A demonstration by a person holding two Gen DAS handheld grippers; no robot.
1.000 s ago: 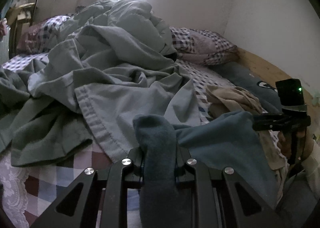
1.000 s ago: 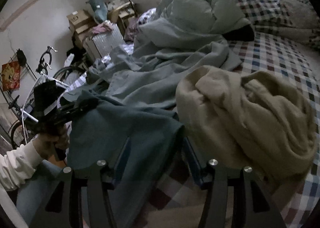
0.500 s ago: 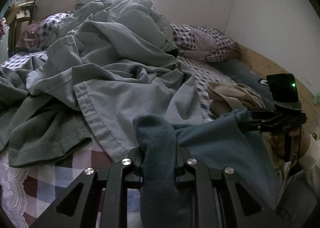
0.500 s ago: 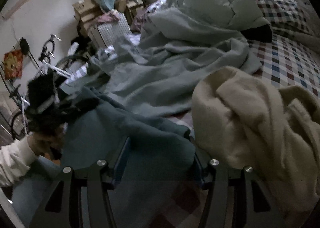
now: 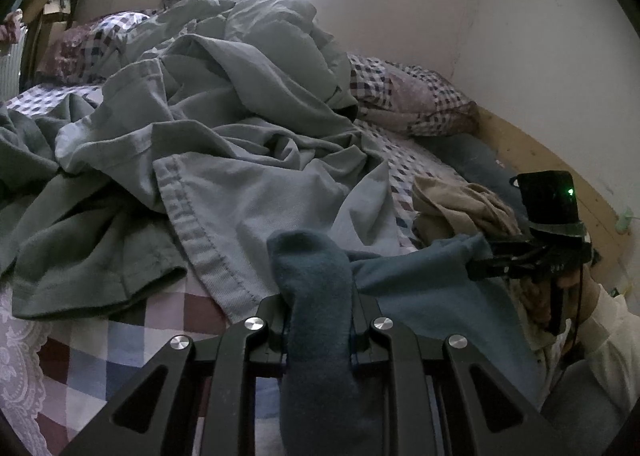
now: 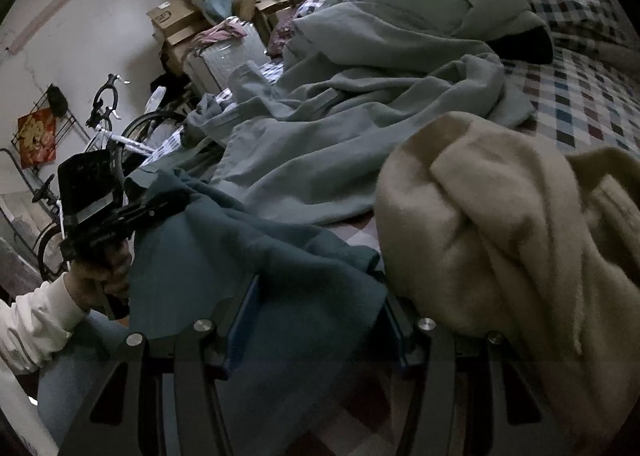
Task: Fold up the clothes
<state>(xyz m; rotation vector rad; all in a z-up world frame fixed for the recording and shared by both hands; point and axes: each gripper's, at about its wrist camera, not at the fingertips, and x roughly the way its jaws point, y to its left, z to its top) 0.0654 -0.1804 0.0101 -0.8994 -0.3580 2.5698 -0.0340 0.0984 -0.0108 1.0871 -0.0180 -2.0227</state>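
Across the checked bedsheet (image 5: 132, 340), a big grey-green cotton blanket (image 5: 248, 176) is lying crumpled, and a fuzzy cream garment (image 6: 500, 232) is sitting bunched, not folded. Between them the soft teal fleece garment (image 5: 424, 288) is hanging stretched: the left gripper (image 5: 318, 316) and right gripper (image 6: 316, 296) are each pinching one edge.

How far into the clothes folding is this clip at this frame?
Early. Nothing folded shows in either view. In hand: the left claw and right claw each pinch the teal garment, held stretched between them over the checked bed. Left: folding it, then the crumpled cream garment and the rumpled grey-green pieces.
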